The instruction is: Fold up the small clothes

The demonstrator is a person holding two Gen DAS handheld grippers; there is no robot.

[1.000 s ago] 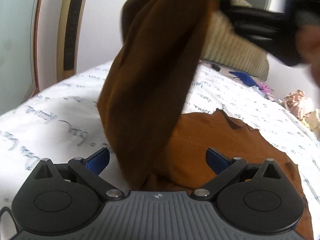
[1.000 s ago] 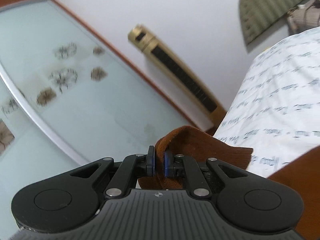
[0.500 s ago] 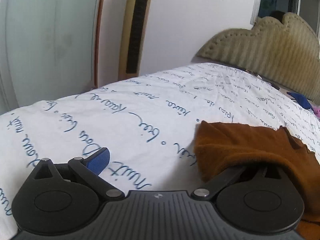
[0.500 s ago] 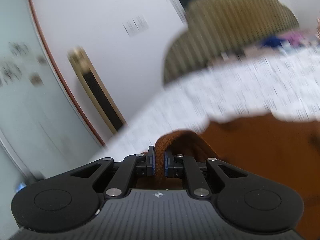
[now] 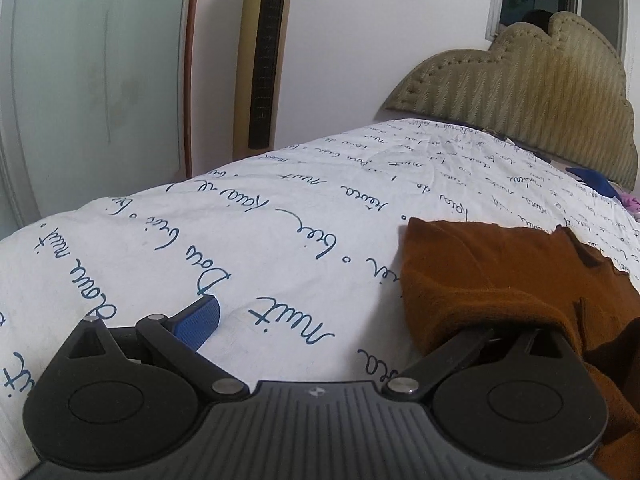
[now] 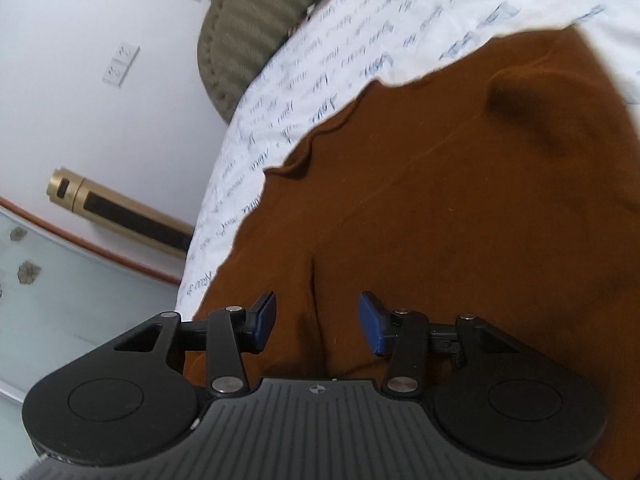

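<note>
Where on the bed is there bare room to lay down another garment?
Free: the white printed bedspread left of the brown garment, running back toward the headboard and the gold tower fan. Crowded: the right side, where the garment spreads under the right gripper and drapes over one finger of the left gripper; small clothes sit near the headboard.

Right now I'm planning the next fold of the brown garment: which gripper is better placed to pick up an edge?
Right. The right gripper hangs open directly over the brown garment, jaws having just opened. The left gripper has cloth draped over one finger, its other pad over bare bedsheet.
</note>
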